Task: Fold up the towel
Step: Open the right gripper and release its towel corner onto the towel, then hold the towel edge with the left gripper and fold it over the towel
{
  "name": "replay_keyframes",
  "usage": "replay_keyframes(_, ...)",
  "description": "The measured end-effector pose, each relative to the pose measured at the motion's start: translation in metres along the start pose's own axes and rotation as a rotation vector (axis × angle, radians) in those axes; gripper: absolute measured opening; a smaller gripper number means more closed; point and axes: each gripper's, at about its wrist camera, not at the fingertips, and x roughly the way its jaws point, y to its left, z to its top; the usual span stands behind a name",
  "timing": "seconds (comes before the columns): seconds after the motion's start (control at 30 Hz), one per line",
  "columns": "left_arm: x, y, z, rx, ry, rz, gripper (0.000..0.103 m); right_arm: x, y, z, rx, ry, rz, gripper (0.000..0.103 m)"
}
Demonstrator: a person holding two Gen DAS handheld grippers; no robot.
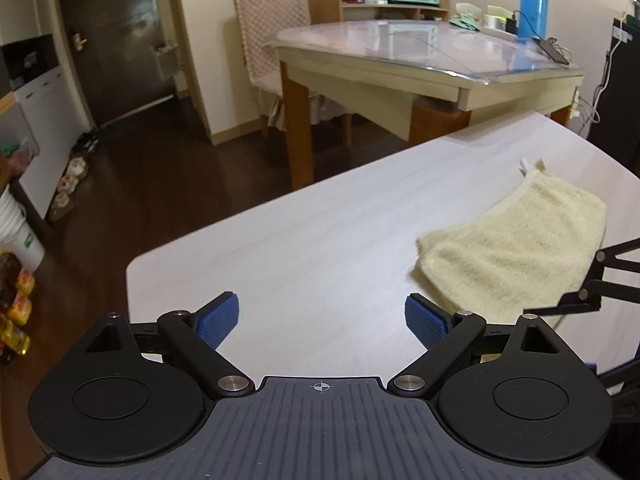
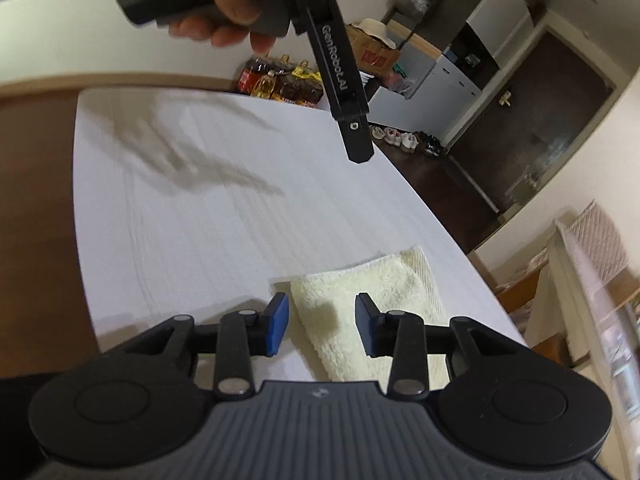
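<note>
A pale yellow towel point(image 1: 516, 240) lies folded into a small pad on the white table point(image 1: 320, 248). In the left wrist view my left gripper point(image 1: 322, 322) is open and empty, above bare table to the left of the towel. Black parts of the right gripper point(image 1: 592, 284) show at the right edge, over the towel's near side. In the right wrist view my right gripper point(image 2: 322, 326) is open, just above the towel point(image 2: 372, 300), holding nothing. The hand-held left gripper point(image 2: 340, 80) hangs above the table in that view.
A second table point(image 1: 400, 60) with a blue flask point(image 1: 534, 4), a phone and small items stands beyond, with a covered chair point(image 1: 272, 40). Bottles point(image 2: 280, 84) and shoes point(image 2: 400, 138) sit on the dark floor. A door point(image 1: 112, 36) is at the far left.
</note>
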Motion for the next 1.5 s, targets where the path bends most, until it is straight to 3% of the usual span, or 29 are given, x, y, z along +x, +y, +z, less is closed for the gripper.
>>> replay_keyframes(0.23,-0.005,0.006,-0.016,-0.009,-0.021,0.004,0.098,0.022,0.019,0.007,-0.116,0.011,-0.070,0.028)
replay_keyframes(0.33,-0.008,0.001,-0.021,0.033,-0.032,0.002,0.099,0.034,0.024,0.010,-0.129,0.016,-0.063,0.010)
replay_keyframes(0.43,-0.010,-0.011,-0.027,0.136,-0.044,0.002,0.099,0.035,0.018,0.010,-0.093,-0.017,-0.030,0.008)
replay_keyframes(0.5,-0.012,-0.022,-0.033,0.227,-0.060,-0.006,0.099,0.023,0.004,0.009,-0.020,-0.046,0.044,0.008)
replay_keyframes(0.7,-0.022,-0.081,-0.057,0.628,-0.182,-0.048,0.099,-0.023,-0.066,-0.011,0.286,-0.140,0.349,0.008)
replay_keyframes(0.8,-0.022,-0.107,-0.063,0.747,-0.222,-0.114,0.099,-0.038,-0.097,-0.025,0.384,-0.164,0.449,0.008)
replay_keyframes(0.93,-0.019,-0.134,-0.066,0.826,-0.253,-0.212,0.099,-0.054,-0.126,-0.039,0.469,-0.198,0.530,0.008)
replay_keyframes(1.0,-0.015,-0.143,-0.067,0.854,-0.256,-0.245,0.091,-0.058,-0.136,-0.042,0.489,-0.211,0.551,0.008)
replay_keyframes(1.07,-0.009,-0.155,-0.068,0.885,-0.253,-0.276,0.075,-0.063,-0.142,-0.044,0.500,-0.214,0.560,0.008)
replay_keyframes(1.17,-0.004,-0.168,-0.071,0.931,-0.258,-0.303,0.065,-0.071,-0.150,-0.054,0.523,-0.217,0.560,0.008)
replay_keyframes(1.23,-0.002,-0.177,-0.072,0.962,-0.253,-0.317,0.051,-0.073,-0.152,-0.057,0.528,-0.213,0.550,0.008)
replay_keyframes(1.3,-0.004,-0.182,-0.073,0.982,-0.239,-0.329,0.023,-0.074,-0.153,-0.062,0.534,-0.208,0.539,0.008)
replay_keyframes(1.37,-0.010,-0.182,-0.076,0.988,-0.213,-0.337,0.012,-0.085,-0.146,-0.070,0.538,-0.207,0.540,0.008)
replay_keyframes(1.5,-0.025,-0.185,-0.073,0.983,-0.125,-0.383,0.011,-0.089,-0.135,-0.089,0.557,-0.212,0.576,0.008)
